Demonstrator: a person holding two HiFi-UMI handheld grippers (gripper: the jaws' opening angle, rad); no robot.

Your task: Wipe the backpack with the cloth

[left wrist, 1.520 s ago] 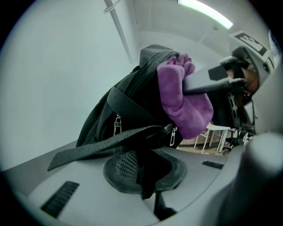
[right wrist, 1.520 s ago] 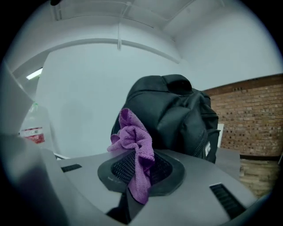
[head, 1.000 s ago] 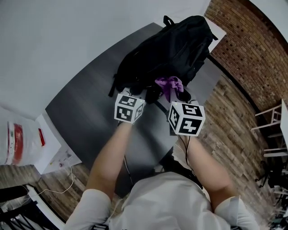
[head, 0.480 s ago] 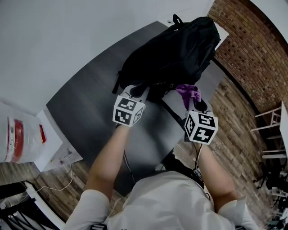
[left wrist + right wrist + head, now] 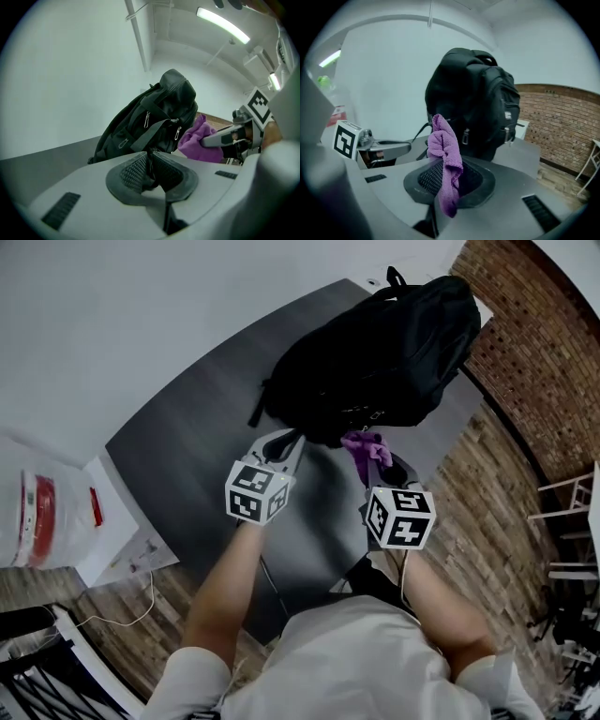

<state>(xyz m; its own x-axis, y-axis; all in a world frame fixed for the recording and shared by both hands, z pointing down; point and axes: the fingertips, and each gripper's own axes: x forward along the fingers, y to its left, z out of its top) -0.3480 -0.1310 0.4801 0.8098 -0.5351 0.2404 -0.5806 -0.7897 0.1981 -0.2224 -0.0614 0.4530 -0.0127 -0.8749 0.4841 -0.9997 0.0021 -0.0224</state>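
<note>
**Desk:** What's changed on your side?

**Operator:** My right tongs (image 5: 377, 461) are clenched on the purple cloth (image 5: 364, 443), which sticks up past their tips. A second ago it was pressed to the black backpack (image 5: 384, 343), close beside my left tongs (image 5: 292, 435). Half a second ago I'd swung it clear, away from them. Now it's back in, just ahead of the right tongs at the bag's lower edge.

**Desk:** Touching?

**Operator:** Touching or just short; no view settles it. I read it as one stroke finished and the next about to start.

**Desk:** And the left?

**Operator:** Closed, with the tips right at the bottom of the backpack, which stands just beyond them on the grey tabletop (image 5: 187, 465). I see nothing clearly pinched between the pads (image 5: 133, 171). A strap (image 5: 150, 133) runs down toward them, but I can't say whether it's caught.

**Desk:** Where does that leave the job?

**Operator:** Only the low front by the zipper pulls (image 5: 179, 133) seems to be getting wiped. The upper panels, beyond both tongs, are still to do, I'd judge.
</note>
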